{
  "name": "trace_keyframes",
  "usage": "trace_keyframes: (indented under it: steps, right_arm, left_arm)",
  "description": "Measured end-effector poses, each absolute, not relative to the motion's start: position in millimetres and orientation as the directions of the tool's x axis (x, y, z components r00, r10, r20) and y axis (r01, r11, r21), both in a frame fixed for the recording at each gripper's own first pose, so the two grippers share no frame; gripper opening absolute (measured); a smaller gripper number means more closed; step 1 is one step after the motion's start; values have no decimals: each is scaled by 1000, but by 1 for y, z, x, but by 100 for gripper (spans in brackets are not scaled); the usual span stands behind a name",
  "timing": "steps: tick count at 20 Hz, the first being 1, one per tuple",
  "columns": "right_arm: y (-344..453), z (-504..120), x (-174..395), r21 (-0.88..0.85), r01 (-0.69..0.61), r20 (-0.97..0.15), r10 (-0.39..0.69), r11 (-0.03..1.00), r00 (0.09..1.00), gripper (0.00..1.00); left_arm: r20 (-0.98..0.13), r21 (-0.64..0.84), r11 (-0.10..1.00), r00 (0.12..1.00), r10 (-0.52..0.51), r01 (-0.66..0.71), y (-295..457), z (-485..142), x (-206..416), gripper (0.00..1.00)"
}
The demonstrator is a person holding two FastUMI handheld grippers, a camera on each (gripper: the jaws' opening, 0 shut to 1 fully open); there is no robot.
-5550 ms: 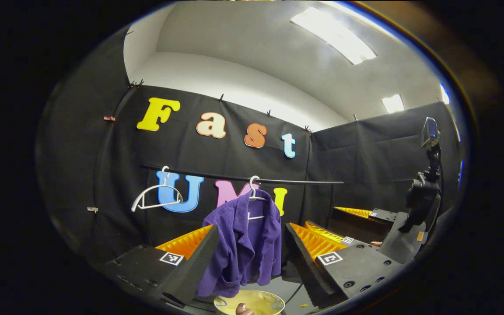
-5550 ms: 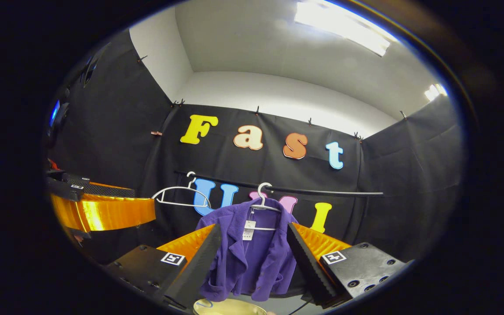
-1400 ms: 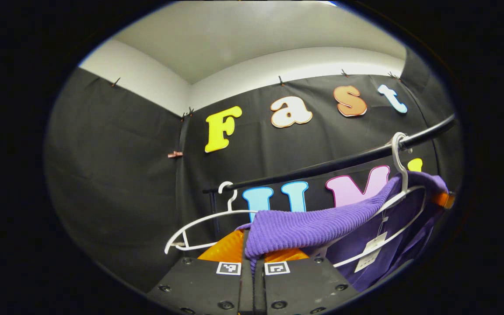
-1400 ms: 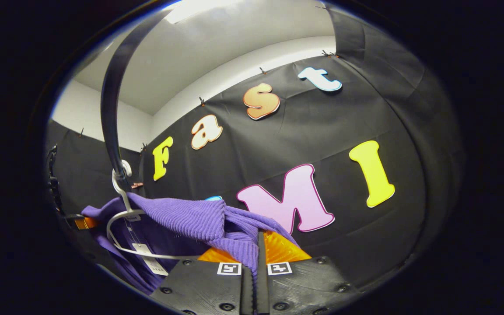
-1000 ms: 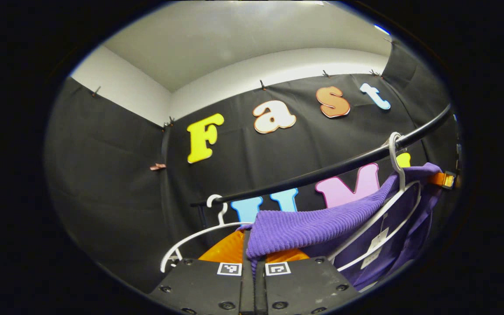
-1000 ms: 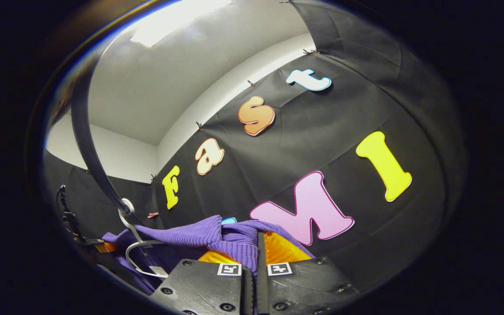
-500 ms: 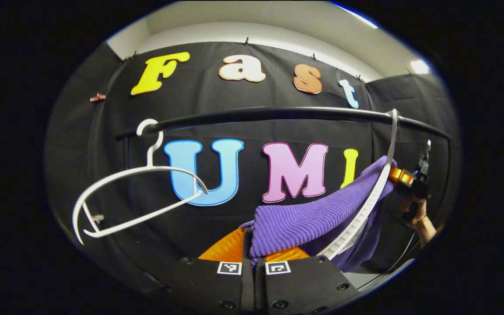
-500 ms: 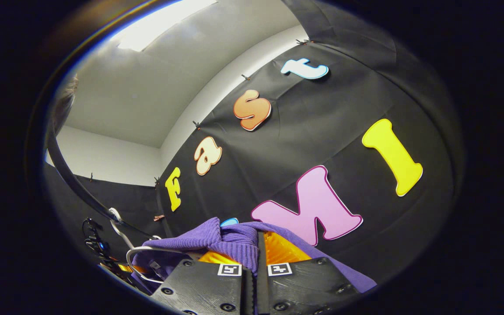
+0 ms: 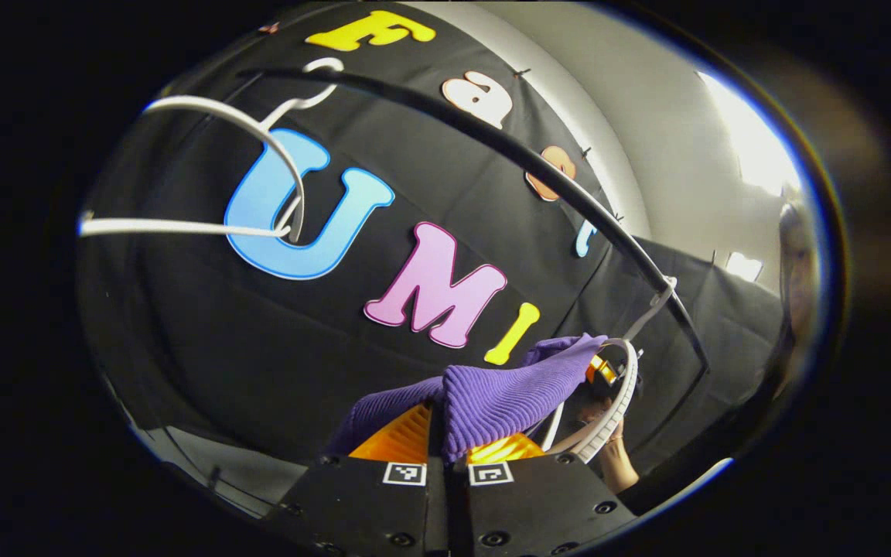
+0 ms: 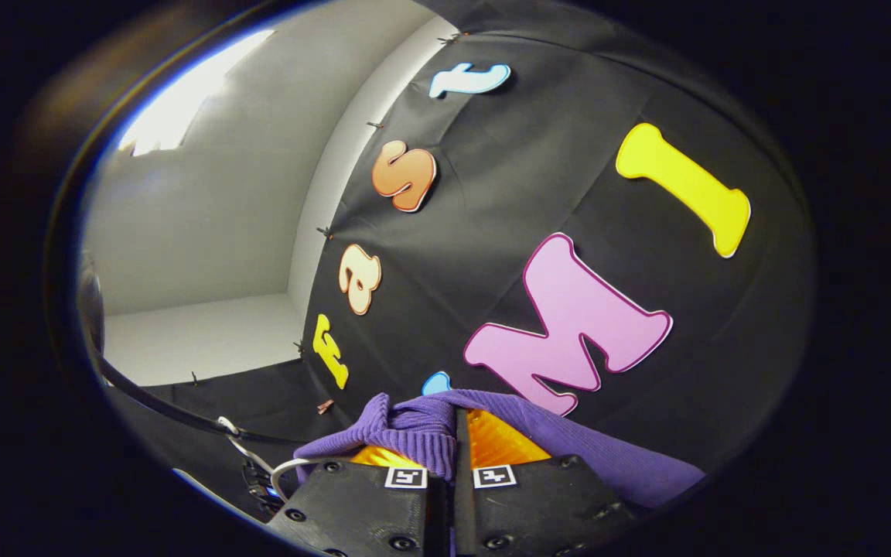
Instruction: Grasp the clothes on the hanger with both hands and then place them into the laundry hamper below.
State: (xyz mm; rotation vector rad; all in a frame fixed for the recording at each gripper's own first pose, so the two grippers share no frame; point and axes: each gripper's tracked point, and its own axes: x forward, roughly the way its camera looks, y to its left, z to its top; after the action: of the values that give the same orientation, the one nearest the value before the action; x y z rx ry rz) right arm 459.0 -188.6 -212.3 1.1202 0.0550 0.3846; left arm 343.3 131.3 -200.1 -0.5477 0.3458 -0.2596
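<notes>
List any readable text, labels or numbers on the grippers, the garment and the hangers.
None readable.
Square black-and-white markers on the left gripper: coded patterns, not words.
Square markers on the right gripper: coded patterns too.
Purple knit cardigan, clamped by both grippers: plain ribbed knit, no print.
White hangers: plain.

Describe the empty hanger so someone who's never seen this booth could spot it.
Find the black rail that runs along the booth's wall. Two white hangers hook on it; the bare hanger hangs near its far end, away from the sweater. The other hanger carries that purple knit.
</notes>
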Motion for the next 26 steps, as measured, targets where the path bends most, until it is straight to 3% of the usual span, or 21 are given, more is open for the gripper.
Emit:
trace_keyframes:
  steps: [4,9,16,21,26]
  right_arm:
    - [-180,-208,454,858,-269,118,342,437,932,7]
    - [-170,-209,449,859,-269,100,372,435,923,7]
    - [-154,-213,446,861,-291,106,415,416,904,7]
    - [-186,-238,453,865,-215,54,342,454,938,7]
    - [-213,-294,454,827,-65,-100,260,559,960,7]
  left_arm:
    - [-259,-506,857,931,-257,96,147,-200,345,6]
    - [-349,-376,926,919,-182,40,156,-193,323,5]
    - [-564,-133,991,821,-87,13,149,-233,281,5]
    - [-506,-260,964,858,-86,-57,115,-264,294,6]
    - [-496,-351,929,865,-80,-116,69,-293,292,5]
